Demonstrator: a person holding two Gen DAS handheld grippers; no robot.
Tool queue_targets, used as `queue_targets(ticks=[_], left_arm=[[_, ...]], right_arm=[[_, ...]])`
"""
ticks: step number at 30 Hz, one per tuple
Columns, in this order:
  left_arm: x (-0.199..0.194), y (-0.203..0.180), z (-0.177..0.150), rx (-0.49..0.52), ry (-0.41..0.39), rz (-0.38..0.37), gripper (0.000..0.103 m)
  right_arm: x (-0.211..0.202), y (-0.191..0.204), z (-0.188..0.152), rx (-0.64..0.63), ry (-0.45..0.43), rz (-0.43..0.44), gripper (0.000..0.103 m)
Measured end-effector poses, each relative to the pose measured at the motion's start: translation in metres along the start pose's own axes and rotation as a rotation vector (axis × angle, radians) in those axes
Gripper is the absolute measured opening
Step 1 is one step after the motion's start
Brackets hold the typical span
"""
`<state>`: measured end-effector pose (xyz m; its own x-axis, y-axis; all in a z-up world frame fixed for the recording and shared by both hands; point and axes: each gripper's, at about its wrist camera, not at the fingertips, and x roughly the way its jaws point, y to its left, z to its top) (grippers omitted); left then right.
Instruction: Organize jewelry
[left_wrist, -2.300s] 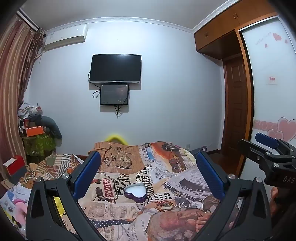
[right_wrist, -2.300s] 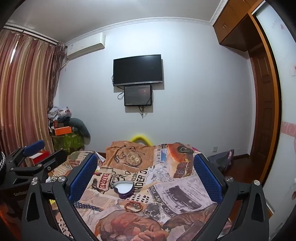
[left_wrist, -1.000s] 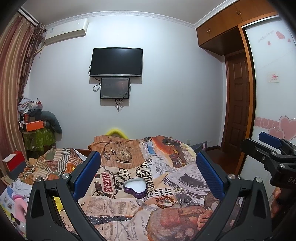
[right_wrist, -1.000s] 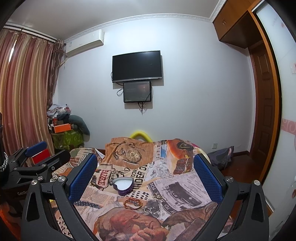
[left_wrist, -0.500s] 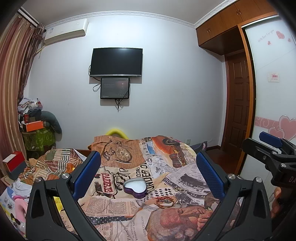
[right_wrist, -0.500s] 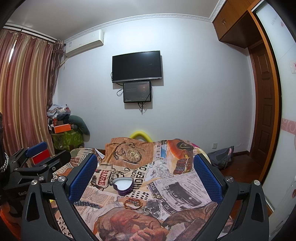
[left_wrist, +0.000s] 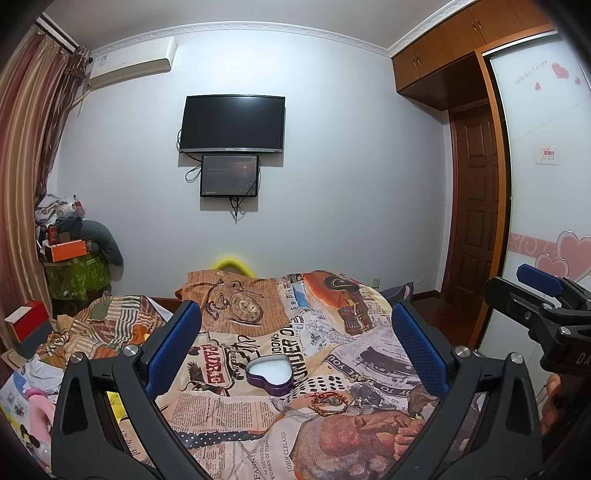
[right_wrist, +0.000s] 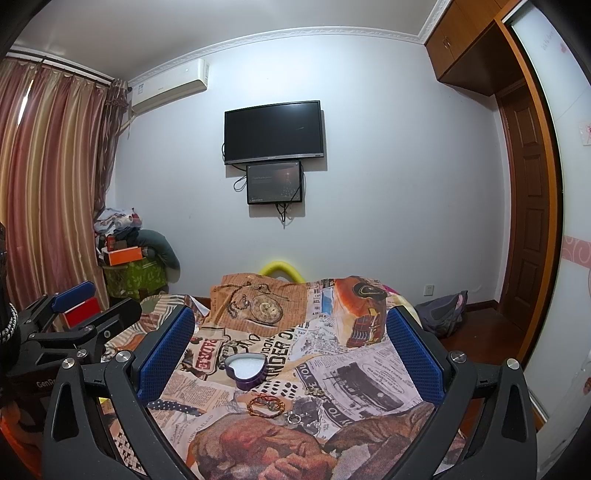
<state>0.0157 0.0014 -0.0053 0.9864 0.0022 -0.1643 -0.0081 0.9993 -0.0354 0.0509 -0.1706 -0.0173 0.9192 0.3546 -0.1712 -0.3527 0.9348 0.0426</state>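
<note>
A bed (left_wrist: 229, 413) fills the lower half of both views, covered by a quilt printed with newspaper clippings, a pocket watch and a car. Near its middle sits an open heart-shaped purple tin (left_wrist: 268, 373) with a white lining. Just beside it, toward 5 o'clock, a beaded bracelet (left_wrist: 328, 400) lies flat on the quilt, with small rings (right_wrist: 293, 418) close by.

The left gripper (left_wrist: 295, 343) hangs above the bed with its blue-padded fingers spread wide and nothing between them. The right gripper (right_wrist: 290, 343) is likewise wide apart and empty.

On the far wall at 12 o'clock hang a dark television (left_wrist: 232, 123) and a smaller screen (left_wrist: 229, 176) below it. An air conditioner (right_wrist: 168, 86) sits at 10 o'clock, striped curtains (right_wrist: 44, 184) at 9 o'clock, and a wooden door (left_wrist: 474, 206) at 3 o'clock.
</note>
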Motion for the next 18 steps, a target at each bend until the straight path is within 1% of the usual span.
queue_targets(ticks=[12, 18], left_arm=[[0.010, 0.001, -0.003, -0.004, 0.016, -0.002, 0.103], [0.029, 0.004, -0.009, -0.014, 0.057, -0.006, 0.103]], right_arm=[[0.007, -0.002, -0.004, 0.003, 0.013, -0.001, 0.103], [0.015, -0.006, -0.008, 0.013, 0.036, -0.011, 0.103]])
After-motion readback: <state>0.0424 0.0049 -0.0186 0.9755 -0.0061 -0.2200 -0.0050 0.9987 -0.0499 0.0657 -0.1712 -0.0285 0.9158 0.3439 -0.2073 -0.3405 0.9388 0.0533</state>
